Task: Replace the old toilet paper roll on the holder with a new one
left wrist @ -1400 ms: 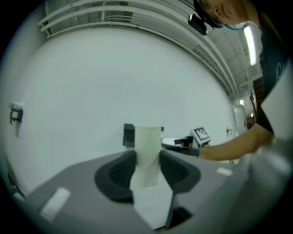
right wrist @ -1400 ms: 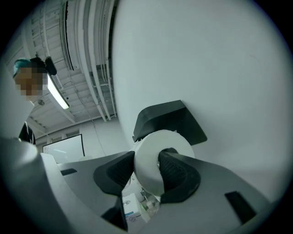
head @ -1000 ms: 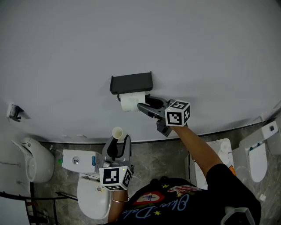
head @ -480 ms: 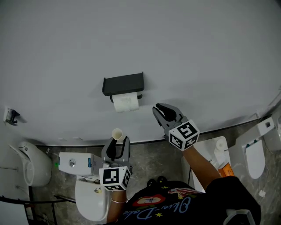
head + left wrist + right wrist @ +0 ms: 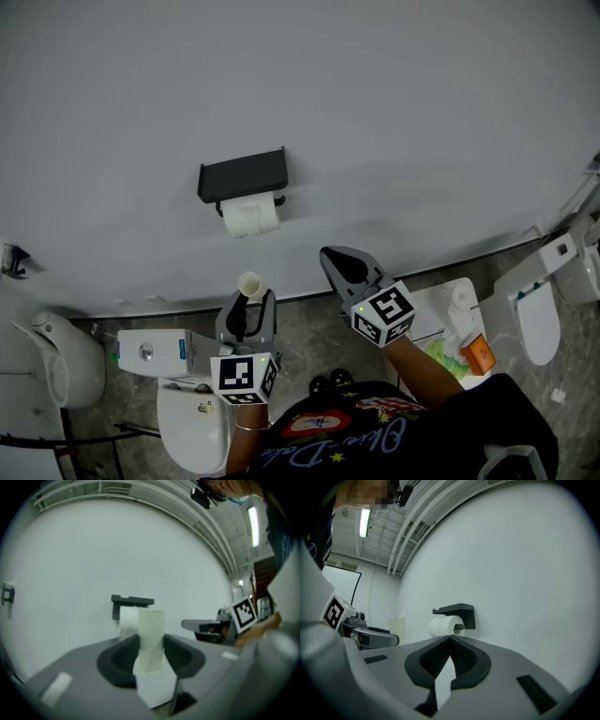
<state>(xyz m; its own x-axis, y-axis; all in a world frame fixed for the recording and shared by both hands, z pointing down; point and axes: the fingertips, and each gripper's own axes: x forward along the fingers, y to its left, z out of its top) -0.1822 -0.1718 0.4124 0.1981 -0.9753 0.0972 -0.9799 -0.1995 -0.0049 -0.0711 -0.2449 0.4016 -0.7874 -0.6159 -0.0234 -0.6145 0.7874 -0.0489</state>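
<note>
Roll of white paper on the black holder, on the far wall. Right hand-held gripper to the right of the roll and nearer, well apart from it, aimed about level at the wall; jaws just closed and pressed together, with nothing between them. In the right gripper view, roll and holder straight beyond the shut tips. Left hand-held gripper nearer again, almost directly below the roll and well apart from it; jaws part way spread, pinching a pale bare tube, upright, top clear of the pads. Tube left of the right hand-held gripper, not touching it. In the left gripper view, tube in front of the roll, partly covering it. Toilet below the left hand-held gripper.
</note>
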